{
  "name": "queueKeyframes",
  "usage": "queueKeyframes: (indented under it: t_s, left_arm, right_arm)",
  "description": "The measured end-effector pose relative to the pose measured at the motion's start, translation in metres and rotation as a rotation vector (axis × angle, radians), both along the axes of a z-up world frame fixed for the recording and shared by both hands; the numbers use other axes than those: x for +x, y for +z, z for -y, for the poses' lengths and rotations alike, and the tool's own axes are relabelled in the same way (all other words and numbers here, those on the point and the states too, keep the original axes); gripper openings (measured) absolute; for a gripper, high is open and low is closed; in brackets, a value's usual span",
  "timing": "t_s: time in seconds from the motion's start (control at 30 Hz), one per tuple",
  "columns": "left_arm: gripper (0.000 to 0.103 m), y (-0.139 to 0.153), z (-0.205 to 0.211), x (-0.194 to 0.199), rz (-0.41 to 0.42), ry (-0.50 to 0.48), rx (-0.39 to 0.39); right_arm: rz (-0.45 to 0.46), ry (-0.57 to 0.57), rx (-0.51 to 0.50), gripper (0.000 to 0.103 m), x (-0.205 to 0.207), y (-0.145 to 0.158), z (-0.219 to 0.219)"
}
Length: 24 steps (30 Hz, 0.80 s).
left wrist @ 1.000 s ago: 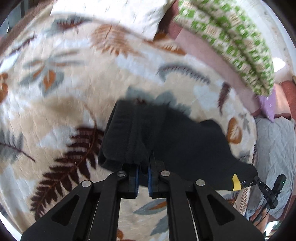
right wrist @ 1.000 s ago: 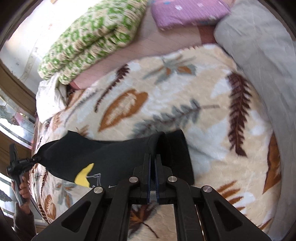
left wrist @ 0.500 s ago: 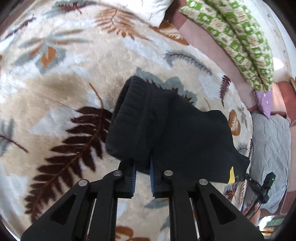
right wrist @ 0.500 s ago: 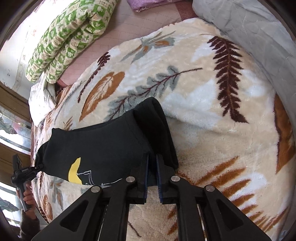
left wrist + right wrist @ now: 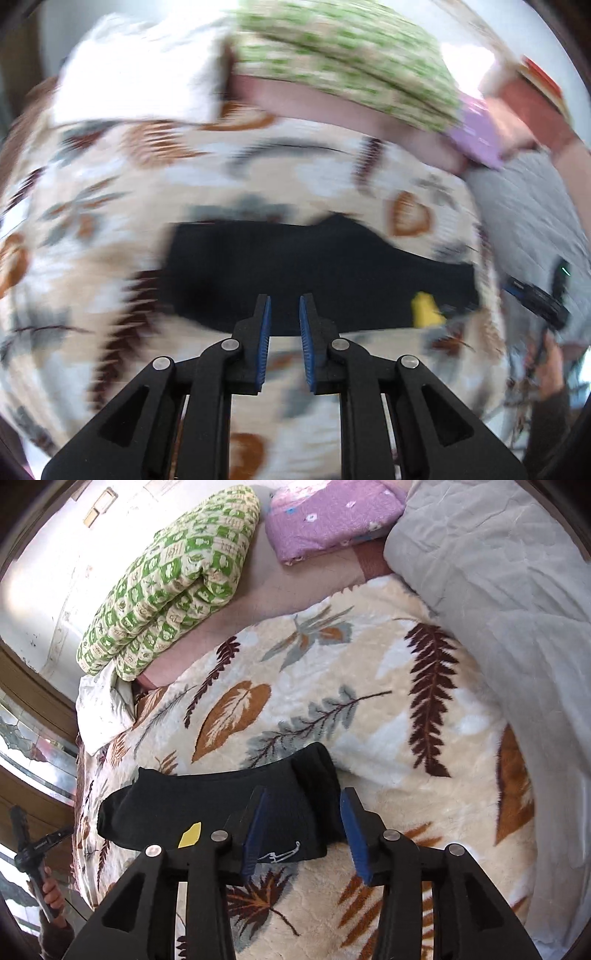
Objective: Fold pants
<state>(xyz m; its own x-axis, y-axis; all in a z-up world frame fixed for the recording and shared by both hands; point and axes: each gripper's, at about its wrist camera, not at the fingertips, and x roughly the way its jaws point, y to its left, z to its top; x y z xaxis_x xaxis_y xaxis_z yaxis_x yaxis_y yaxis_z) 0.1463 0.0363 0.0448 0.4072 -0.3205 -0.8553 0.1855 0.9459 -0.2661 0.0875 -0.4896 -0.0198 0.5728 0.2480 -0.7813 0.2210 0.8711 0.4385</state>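
Both tongs spread, nothing pinched: right tongs (image 5: 301,825) just opened wider over the pants (image 5: 221,805); left tongs (image 5: 284,328) barely apart. I lift clear, no snagging.

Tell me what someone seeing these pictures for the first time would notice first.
Most striking are the black pants, folded into a compact bundle on the leaf-print blanket, just ahead of the right gripper. Its blue-padded jaws stand open, with nothing pinched. Behind, a folded green-patterned quilt lies at the bed's far edge.
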Motion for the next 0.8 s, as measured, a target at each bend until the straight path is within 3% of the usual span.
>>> queueKeyframes:
  t_s: [0.13, 0.27, 0.47, 0.7, 0.8]
  left_arm:
    - [0.013, -0.005, 0.063, 0.004, -0.036, -0.041, -0.067]
    - [0.013, -0.018, 0.086, 0.032, -0.058, -0.007, -0.032]
    - [0.013, -0.026, 0.067, 0.068, -0.066, 0.016, 0.042]
    - [0.013, -0.043, 0.036, 0.119, -0.107, -0.079, 0.173]
    - [0.013, -0.048, 0.013, 0.130, -0.123, -0.096, 0.215]
  right_arm:
    - [-0.010, 0.032, 0.030, 0.043, 0.015, -0.010, -0.008]
    - [-0.016, 0.130, 0.021, 0.043, 0.031, -0.014, -0.028]
    - [-0.049, 0.161, 0.001, 0.043, 0.049, -0.034, -0.026]
    - [-0.067, 0.187, 0.017, 0.043, 0.064, -0.055, -0.032]
    - [-0.069, 0.212, 0.002, 0.051, 0.068, -0.058, -0.036]
